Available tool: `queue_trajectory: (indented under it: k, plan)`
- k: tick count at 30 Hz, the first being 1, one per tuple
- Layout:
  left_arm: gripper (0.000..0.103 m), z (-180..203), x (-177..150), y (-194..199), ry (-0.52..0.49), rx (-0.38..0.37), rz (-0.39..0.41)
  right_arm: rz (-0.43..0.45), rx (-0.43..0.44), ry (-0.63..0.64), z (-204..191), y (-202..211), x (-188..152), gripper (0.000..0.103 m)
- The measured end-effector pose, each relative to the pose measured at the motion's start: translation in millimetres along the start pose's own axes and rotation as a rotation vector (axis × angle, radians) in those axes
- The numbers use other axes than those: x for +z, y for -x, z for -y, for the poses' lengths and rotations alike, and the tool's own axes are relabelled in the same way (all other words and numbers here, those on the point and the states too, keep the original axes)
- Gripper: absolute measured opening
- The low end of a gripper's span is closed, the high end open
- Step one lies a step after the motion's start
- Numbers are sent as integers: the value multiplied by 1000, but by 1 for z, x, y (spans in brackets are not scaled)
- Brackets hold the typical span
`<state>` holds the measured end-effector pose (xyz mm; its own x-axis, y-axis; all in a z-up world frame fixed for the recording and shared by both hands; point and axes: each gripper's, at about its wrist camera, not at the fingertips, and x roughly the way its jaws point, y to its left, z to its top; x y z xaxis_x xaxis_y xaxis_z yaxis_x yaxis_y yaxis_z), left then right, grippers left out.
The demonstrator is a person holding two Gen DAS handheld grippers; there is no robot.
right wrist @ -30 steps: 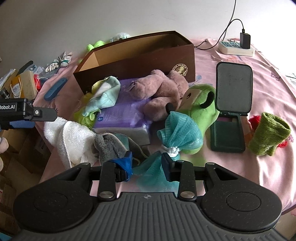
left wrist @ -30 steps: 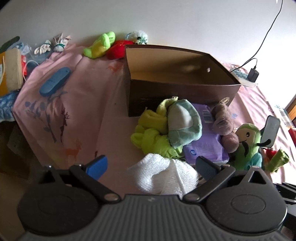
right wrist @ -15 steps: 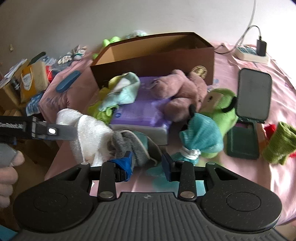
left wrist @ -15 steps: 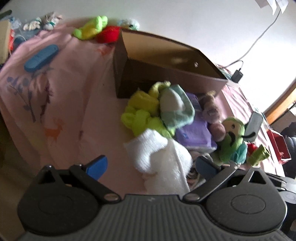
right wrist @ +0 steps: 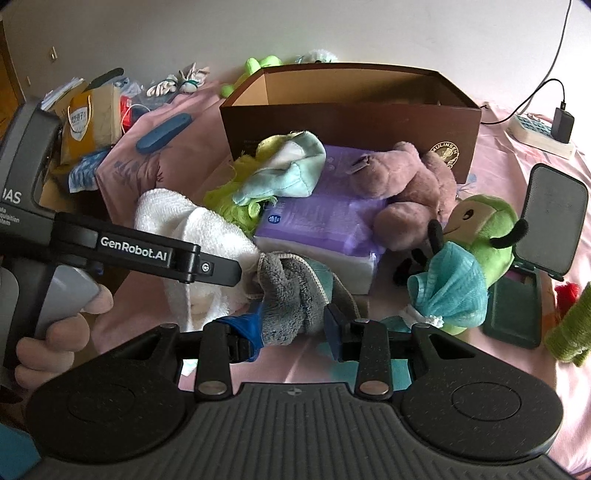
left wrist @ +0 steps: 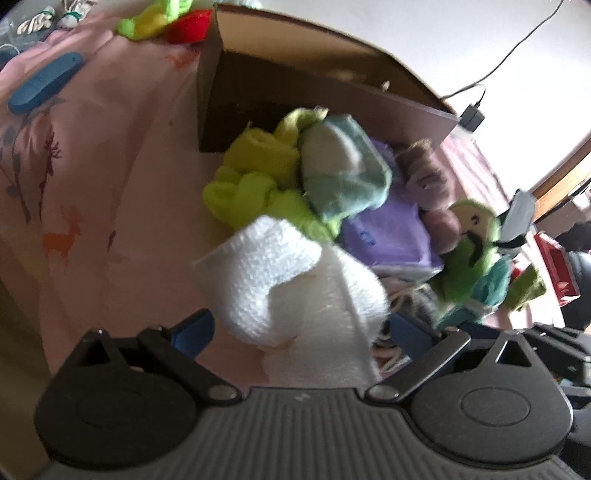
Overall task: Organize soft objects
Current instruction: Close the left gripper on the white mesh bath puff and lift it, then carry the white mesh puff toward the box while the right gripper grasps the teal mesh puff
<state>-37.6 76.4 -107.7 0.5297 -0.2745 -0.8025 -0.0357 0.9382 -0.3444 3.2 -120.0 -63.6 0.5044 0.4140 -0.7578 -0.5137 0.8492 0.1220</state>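
Behind your work surface stood a plain white wall (right wrist: 332, 26), brightly lit by daylight. A pink cloth (left wrist: 110, 155) printed with deer and branches covered the table. You had a black cable (right wrist: 561, 44) hanging down the wall to a charger (right wrist: 562, 127) plugged into a power strip (right wrist: 535, 134).

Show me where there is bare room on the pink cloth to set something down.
Bare pink cloth lies left of the brown box, between the blue case and the white towel. Another patch runs from the box's right corner to the power strip. In front of the box, soft things crowd together.
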Motion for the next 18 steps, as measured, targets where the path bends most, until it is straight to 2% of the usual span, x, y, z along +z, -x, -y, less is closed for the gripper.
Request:
queue_trajectory:
  k: [4, 5, 6, 8, 12, 18]
  plan:
    - [101, -5, -2, 0, -11, 13, 28, -8, 2, 3, 0, -6, 2, 20]
    - [93, -4, -3, 2, -29, 14, 39, -11, 4, 6, 0, -7, 3, 20]
    - [73, -3, -3, 4, -52, 0, 43, -10, 1, 11, -1, -9, 3, 20]
    - [63, -1, -3, 4, -81, -37, 31, -11, -13, 24, -3, -13, 5, 20]
    - [55, 5, -8, 5, -126, -30, 55, -10, -26, 27, -3, -18, 8, 21]
    - [48, 4, -12, 16, -160, -20, 84, -4, -33, 36, -3, -25, 10, 25]
